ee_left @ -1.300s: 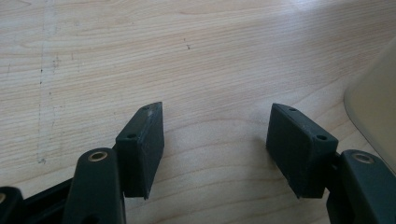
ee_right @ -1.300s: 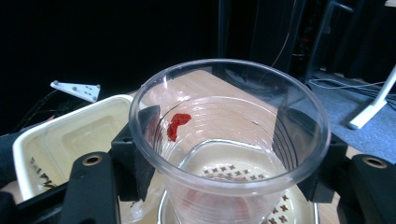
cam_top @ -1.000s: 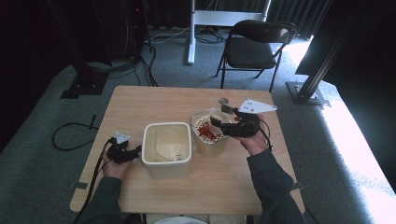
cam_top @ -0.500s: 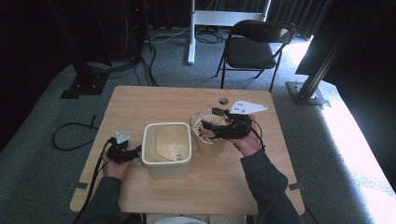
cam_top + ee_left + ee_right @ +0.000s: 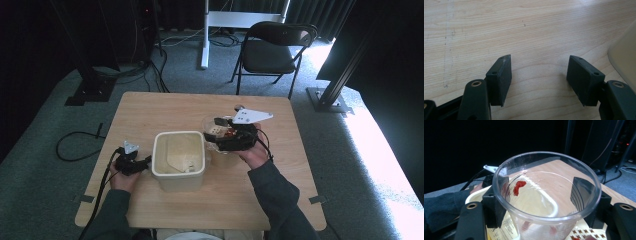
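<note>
You've got a light wooden square table (image 5: 165, 107) on grey-green carpet floor (image 5: 45, 150). Black folding metal chair (image 5: 275, 50) at 1 o'clock, white desk leg (image 5: 205, 35) at 12, hard sunlight at 3, black curtains behind.

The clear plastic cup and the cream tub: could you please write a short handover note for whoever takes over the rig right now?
Right gripper: jaws on either side of the clear plastic cup, pads against its wall; they have just been opening slightly with the cup between them. The cup is tipped toward the cream tub, with a red smear inside.
Left gripper: open, holding nothing, low over the wooden table beside the tub's left wall.
Done: cup picked up and carried next to the tub.
Left: probably emptying what remains into the tub, then setting the cup down. How much remains in the cup is hard to tell.
</note>
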Demonstrator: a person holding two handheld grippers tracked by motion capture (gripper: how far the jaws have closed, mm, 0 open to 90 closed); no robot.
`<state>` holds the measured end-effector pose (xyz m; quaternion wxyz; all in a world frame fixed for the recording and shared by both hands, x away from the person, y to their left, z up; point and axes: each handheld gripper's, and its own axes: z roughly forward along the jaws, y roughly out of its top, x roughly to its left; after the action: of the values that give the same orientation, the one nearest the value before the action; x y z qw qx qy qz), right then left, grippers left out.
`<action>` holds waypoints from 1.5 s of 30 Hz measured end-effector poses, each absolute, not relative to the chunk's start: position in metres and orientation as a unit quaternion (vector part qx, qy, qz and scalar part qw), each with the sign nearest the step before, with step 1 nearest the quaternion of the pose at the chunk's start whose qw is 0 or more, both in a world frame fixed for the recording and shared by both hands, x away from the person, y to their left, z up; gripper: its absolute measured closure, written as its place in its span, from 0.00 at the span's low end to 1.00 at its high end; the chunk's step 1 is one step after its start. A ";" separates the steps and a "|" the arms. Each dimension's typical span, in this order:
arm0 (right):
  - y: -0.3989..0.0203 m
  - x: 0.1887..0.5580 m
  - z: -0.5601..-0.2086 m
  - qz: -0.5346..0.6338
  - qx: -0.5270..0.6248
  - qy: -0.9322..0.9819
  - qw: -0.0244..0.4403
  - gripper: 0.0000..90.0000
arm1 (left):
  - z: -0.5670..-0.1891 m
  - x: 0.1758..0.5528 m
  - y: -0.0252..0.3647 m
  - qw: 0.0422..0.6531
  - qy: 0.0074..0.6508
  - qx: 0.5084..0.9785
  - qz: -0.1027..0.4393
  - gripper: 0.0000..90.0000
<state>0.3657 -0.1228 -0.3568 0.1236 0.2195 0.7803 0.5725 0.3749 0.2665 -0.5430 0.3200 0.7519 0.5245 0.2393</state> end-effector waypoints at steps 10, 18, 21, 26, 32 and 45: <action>-0.099 0.364 -0.357 0.577 0.200 0.785 0.108 0.33 | -0.543 0.375 0.267 0.321 0.525 0.751 0.237 0.42; -0.081 0.364 -0.357 0.579 0.185 0.788 0.096 0.33 | -0.543 0.375 0.267 0.322 0.525 0.751 0.236 0.42; -0.074 0.364 -0.358 0.581 0.182 0.788 0.090 0.33 | -0.543 0.375 0.267 0.322 0.526 0.751 0.236 0.42; -0.066 0.365 -0.358 0.585 0.178 0.787 0.084 0.31 | -0.543 0.375 0.267 0.323 0.526 0.751 0.235 0.42; -0.058 0.368 -0.358 0.593 0.172 0.784 0.071 0.29 | -0.543 0.375 0.267 0.323 0.527 0.751 0.235 0.42; -0.046 0.372 -0.355 0.604 0.178 0.775 0.054 0.20 | -0.543 0.375 0.267 0.323 0.526 0.751 0.235 0.42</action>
<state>0.3719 -0.0464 -0.3546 0.0544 0.1777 0.7753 0.6036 0.3754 0.2671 -0.5431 0.3228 0.7509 0.5263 0.2345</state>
